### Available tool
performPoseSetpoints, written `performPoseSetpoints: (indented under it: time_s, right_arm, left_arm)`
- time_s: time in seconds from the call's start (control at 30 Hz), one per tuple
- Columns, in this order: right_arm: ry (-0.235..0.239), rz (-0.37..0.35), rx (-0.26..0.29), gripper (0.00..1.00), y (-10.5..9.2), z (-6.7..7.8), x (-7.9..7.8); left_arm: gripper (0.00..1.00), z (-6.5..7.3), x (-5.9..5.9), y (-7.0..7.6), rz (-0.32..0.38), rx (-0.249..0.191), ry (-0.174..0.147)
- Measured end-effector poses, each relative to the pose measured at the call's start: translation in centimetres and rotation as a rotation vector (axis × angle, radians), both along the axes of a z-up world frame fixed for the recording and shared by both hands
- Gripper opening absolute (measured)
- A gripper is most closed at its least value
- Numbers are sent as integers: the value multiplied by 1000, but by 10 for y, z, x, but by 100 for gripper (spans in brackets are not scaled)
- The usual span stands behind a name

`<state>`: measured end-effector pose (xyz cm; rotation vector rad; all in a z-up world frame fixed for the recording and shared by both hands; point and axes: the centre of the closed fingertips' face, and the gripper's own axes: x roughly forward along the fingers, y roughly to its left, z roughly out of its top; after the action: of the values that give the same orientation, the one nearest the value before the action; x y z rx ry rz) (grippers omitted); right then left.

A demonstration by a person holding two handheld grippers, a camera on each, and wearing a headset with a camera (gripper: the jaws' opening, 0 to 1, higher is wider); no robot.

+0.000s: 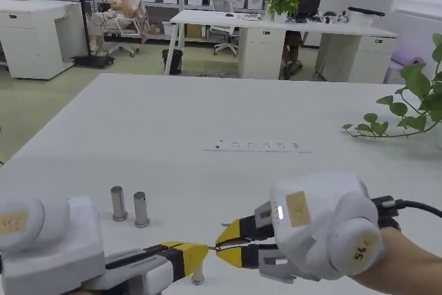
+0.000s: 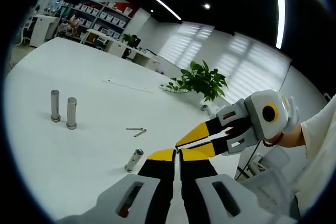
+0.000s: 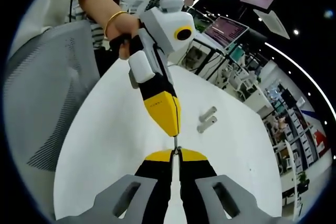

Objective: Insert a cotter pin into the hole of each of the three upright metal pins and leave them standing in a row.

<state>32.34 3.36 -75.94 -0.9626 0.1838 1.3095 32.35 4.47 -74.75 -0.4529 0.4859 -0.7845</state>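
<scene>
Right gripper (image 3: 176,153), jaws pressed together on a thin wire sliver, taken to be a cotter pin (image 3: 176,142), which rises from between its tips. Left gripper (image 2: 177,153), jaws likewise pressed together, tip to tip with the right one and touching the far end of the sliver. Whether it also grips the sliver cannot be told at this size. Both tools meet low over the near edge of the white table (image 1: 207,115).

Just beyond the tips, in the left gripper view, one metal pin (image 2: 134,160) lies on its side. Near it, further out, two loose cotter pins (image 2: 136,130) rest on the tabletop, touching or nearly so. Further to the left, two metal pins (image 1: 119,203) (image 1: 141,209) stand upright side by side, close but apart.

Progress, as judged: early. No cotter pin can be made out in the holes of the standing pair, though the holes are too small to read. Remaining: fit all three pins, raise the fallen one, and set it in line with the other two.
</scene>
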Motion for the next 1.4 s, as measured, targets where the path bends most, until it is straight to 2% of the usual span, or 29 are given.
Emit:
performPoseSetpoints:
  time_s: [0.23,0.47,0.7,0.9,1.07,1.17,1.3,1.37,1.4]
  right_arm:
    - [14,-8,6,5,0,-1,-1]
    - [52,-30,36,6,1,-2,-1]
    - [126,-60,76,10,0,-2,-3]
    - [226,-81,116,13,-1,-2,-6]
    - [358,-102,153,15,-3,-6,-10]
    - [398,-102,159,16,-5,-8,-12]
    - [460,-97,159,17,-8,-12,-18]
    - [488,-91,153,17,-10,-15,-21]
    - [496,-84,146,17,-10,-17,-23]
  left_arm:
    - [0,-1,-1,0,-3,23,-18]
    - [0,0,-1,0,-8,35,-39]
    - [0,-3,-3,2,-35,85,-78]
    - [0,-7,-8,0,-86,167,-126]
    - [0,-12,-12,-1,-144,248,-172]
    - [0,-16,-16,-2,-188,309,-205]
    - [0,-19,-22,-6,-241,350,-232]
    - [0,-21,-25,-8,-274,381,-253]
    - [0,-23,-26,-8,-298,409,-274]
